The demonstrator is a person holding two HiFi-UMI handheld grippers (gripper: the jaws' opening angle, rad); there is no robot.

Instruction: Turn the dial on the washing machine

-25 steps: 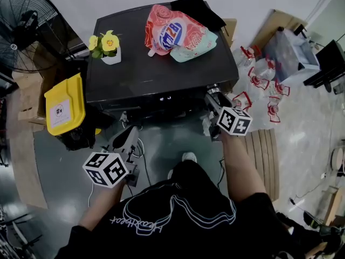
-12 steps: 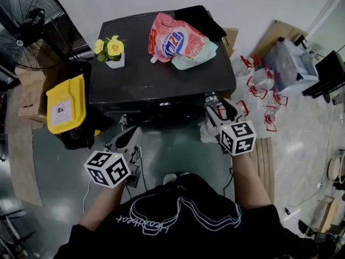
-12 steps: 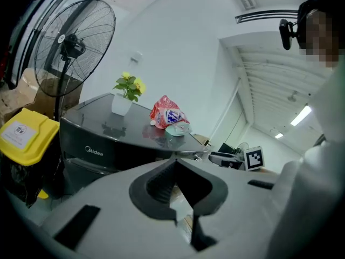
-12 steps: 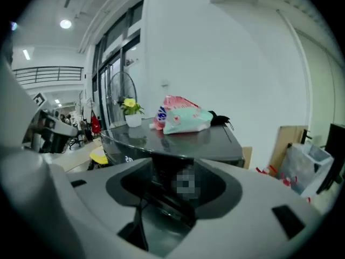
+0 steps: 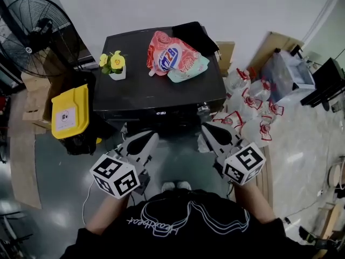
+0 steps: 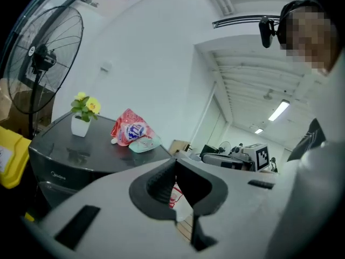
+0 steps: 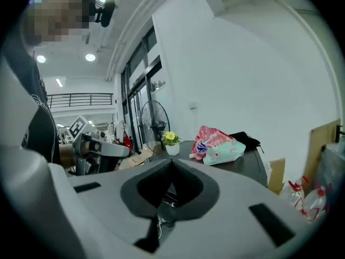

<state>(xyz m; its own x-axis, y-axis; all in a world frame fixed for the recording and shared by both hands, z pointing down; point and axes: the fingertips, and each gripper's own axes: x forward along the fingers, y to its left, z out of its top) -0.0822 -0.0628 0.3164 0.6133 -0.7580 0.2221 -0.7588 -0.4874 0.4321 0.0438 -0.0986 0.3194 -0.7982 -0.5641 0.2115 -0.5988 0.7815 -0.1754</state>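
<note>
The black washing machine (image 5: 161,90) stands in front of me, and the left gripper view shows its top (image 6: 70,144). A small silvery dial (image 5: 203,110) sits at its front right corner. My right gripper (image 5: 207,129) hangs just below and in front of that dial, clear of it. Its jaws have just been closing and now meet with nothing between them (image 7: 171,163). My left gripper (image 5: 152,137) is held before the machine's front at the left. It is shut and empty too (image 6: 175,166). Both point roughly level at the machine.
On the machine's top are a potted yellow flower (image 5: 116,69), a pink detergent bag (image 5: 175,55) and a black cloth (image 5: 197,36). A standing fan (image 5: 38,31) and a yellow container (image 5: 70,112) are at the left. Plastic bags (image 5: 248,107) and cardboard (image 5: 275,45) lie at the right.
Both grippers have risen and drawn back from the machine's front. The right one left the dial corner, rolled, and its jaws went from open to shut.
</note>
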